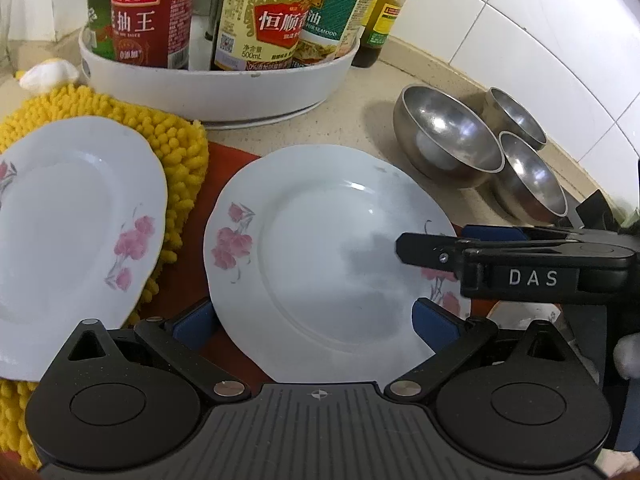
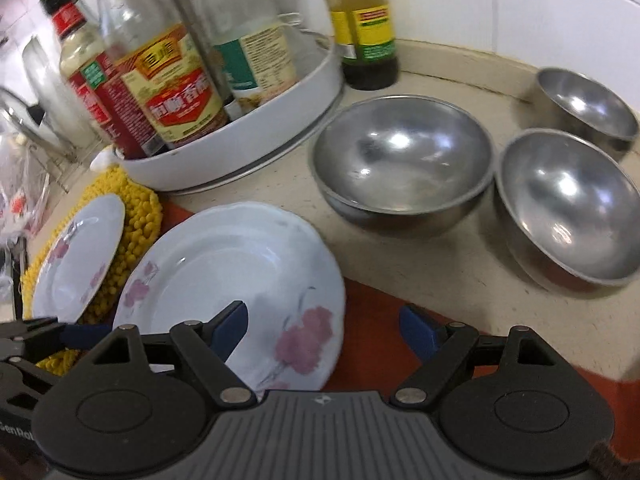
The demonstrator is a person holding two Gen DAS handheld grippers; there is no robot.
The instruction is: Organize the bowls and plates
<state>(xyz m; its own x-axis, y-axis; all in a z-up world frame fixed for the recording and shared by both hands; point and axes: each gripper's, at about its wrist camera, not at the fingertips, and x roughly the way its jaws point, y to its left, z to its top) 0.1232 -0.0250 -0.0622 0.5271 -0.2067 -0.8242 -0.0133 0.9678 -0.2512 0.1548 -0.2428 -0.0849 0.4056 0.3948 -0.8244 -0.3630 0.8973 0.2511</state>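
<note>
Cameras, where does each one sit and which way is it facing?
Left wrist: on the left claw, angled down at the near plate; its open blue fingers show, and the right claw crosses in.
Right wrist: on the right claw, angled down over the plate's edge toward the steel bowls; its fingers are open.
Shared: both plates, bowls, bottle tray.

Even, fairly bright light from overhead. Soft grey shadow on the nearer plate under the right gripper. Bright glare spots inside the steel bowls. Left wrist view sharp; right wrist view motion-blurred, worst on the bottles. Strong fisheye bending, dark vignette at corners.
</note>
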